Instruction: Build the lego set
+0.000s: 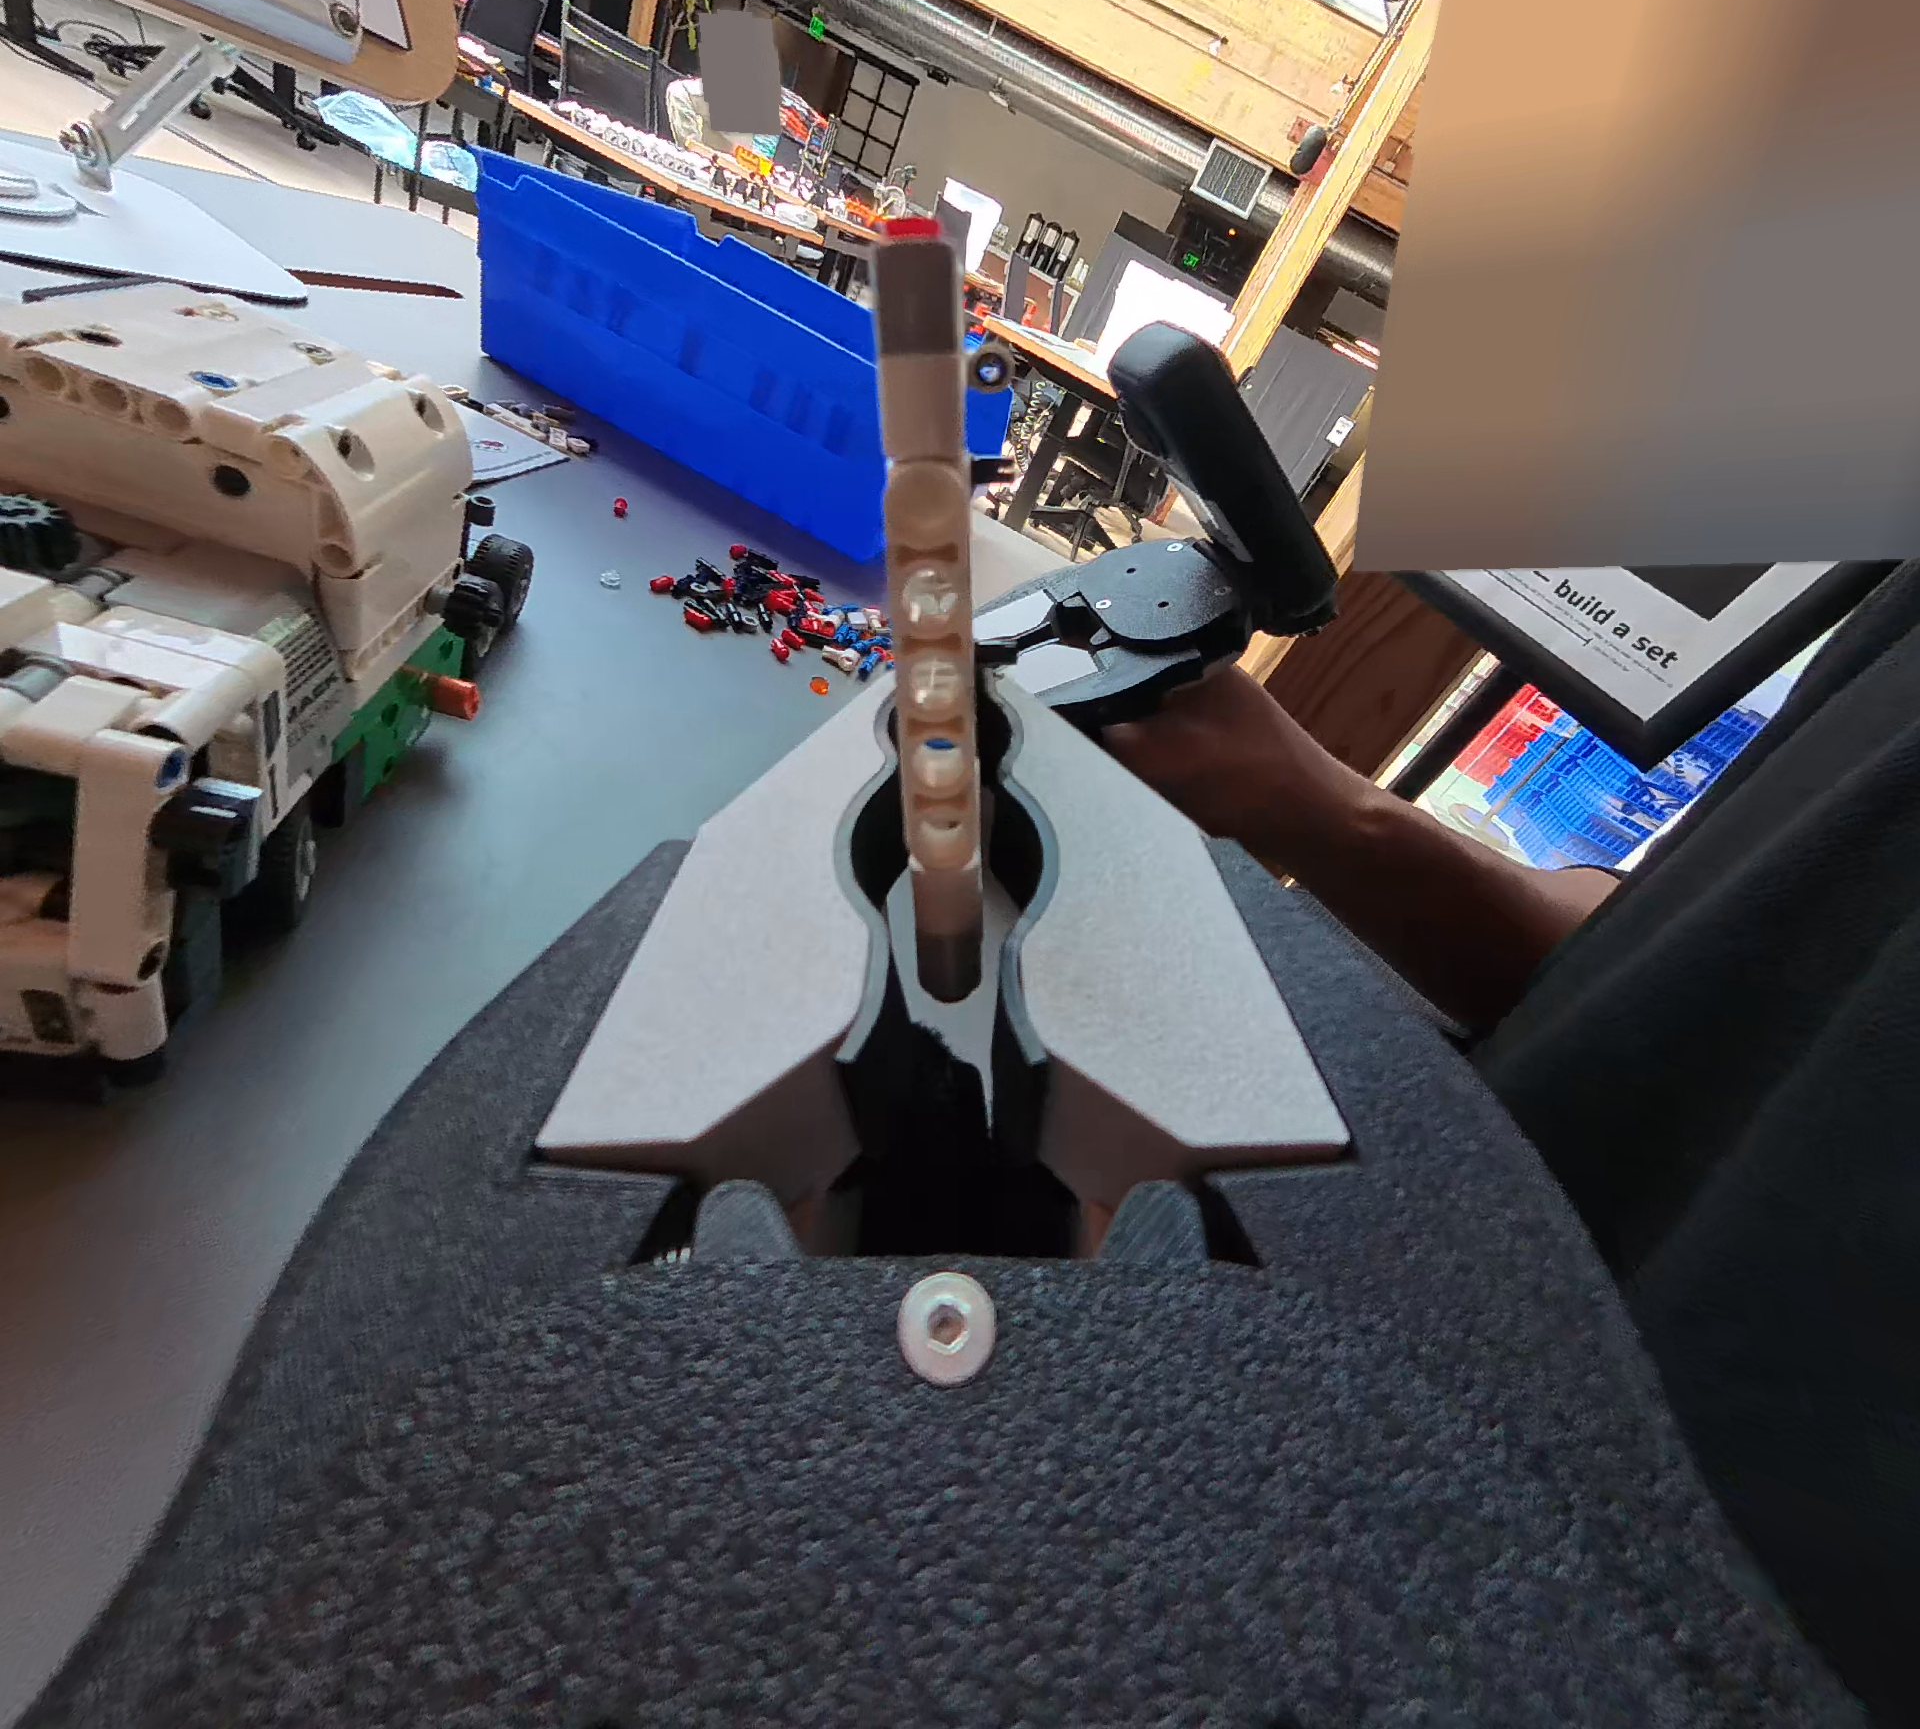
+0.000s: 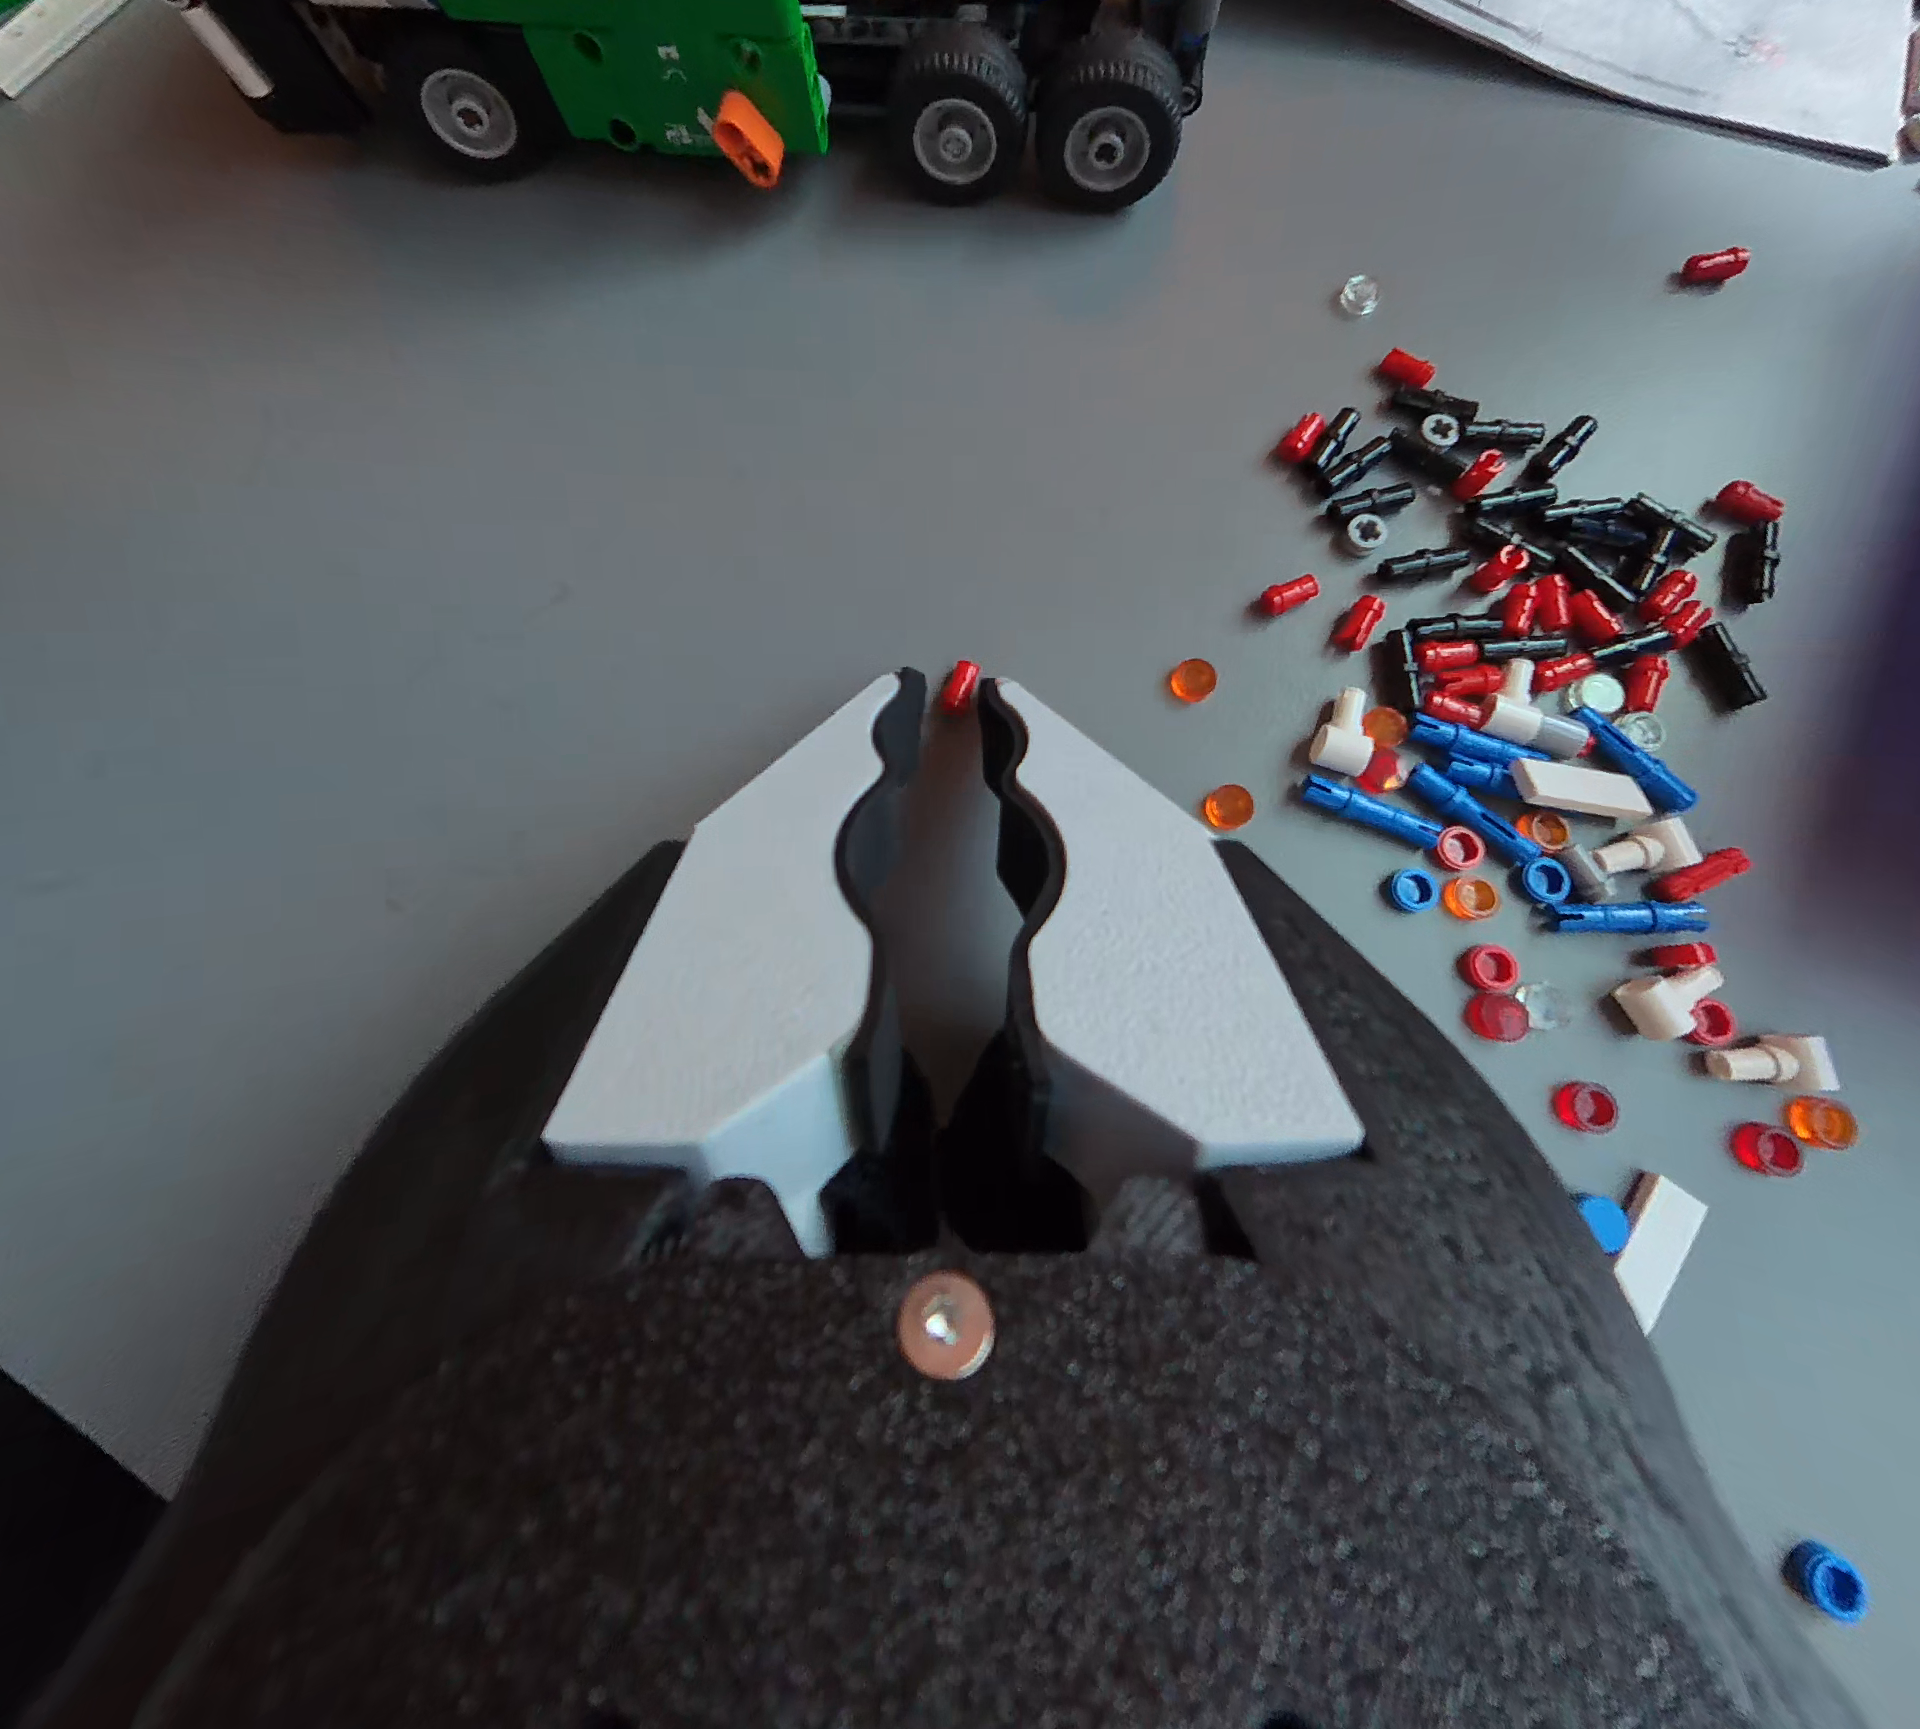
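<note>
White holed beam (image 1: 932,630) stands upright; small red pin (image 2: 958,685) above grey table (image 2: 520,484)

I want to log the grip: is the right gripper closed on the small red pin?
Yes, shut on it: the right gripper pinches the red pin between the jaws' tips.

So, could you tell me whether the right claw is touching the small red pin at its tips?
Touching: the right wrist view shows the right claw pinching the red pin between its fingertips, no gap either side.
</note>
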`<state>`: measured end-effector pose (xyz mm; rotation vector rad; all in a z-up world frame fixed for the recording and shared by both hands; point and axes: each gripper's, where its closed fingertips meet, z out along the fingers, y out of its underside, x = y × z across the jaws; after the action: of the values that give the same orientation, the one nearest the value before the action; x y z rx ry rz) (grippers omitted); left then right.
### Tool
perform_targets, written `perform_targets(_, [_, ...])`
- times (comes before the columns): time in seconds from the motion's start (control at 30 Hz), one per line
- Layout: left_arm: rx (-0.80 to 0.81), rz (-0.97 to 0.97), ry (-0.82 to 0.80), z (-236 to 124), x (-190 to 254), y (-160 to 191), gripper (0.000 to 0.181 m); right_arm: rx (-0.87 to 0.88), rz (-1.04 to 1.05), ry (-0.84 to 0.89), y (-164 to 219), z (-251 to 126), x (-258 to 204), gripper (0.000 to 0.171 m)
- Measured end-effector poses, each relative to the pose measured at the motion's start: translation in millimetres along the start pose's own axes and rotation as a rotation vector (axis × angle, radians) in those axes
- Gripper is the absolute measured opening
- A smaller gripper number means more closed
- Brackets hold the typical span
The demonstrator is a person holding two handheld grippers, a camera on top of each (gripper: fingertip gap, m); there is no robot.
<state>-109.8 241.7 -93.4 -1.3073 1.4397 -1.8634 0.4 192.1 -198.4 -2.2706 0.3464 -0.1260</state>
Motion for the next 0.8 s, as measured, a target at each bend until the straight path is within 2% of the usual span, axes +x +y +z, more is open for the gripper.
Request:
perform_targets(0.03, [0.0,-0.006,0.005,0.0,0.3,0.1,0.006,-0.001,-0.005,0.005,-0.2,0.5,0.3,0.009])
perform_targets(0.27, [0.015,-0.034,0.013,-1.9,-1.8,-1.9,0.005,-0.003,-0.063,0.01,2.2,-1.4,-2.1,0.005])
perform_targets(0.4, [0.028,-0.06,0.024,-3.4,-3.3,-3.8,0.005,0.001,-0.204,-0.066,2.2,-2.2,-13.4,0.004])
perform_targets(0.53, [0.039,-0.14,0.076,-4.0,-5.1,-5.3,0.005,0.27,-0.569,-0.3,-36.6,-39.8,-81.1,0.003])
perform_targets(0.63, [0.028,-0.179,0.131,-3.2,-1.1,-4.1,0.005,0.435,-0.763,-0.311,-61.6,-57.1,-106.0,0.003])
perform_targets(0.73, [-0.011,-0.167,0.192,-1.1,11.0,1.5,0.005,0.591,-0.861,-0.327,-70.8,-59.6,-111.9,0.003])
perform_targets(0.8, [-0.038,-0.132,0.223,0.2,19.8,5.1,0.005,0.579,-0.823,-0.431,-60.8,-58.8,-116.9,0.003])
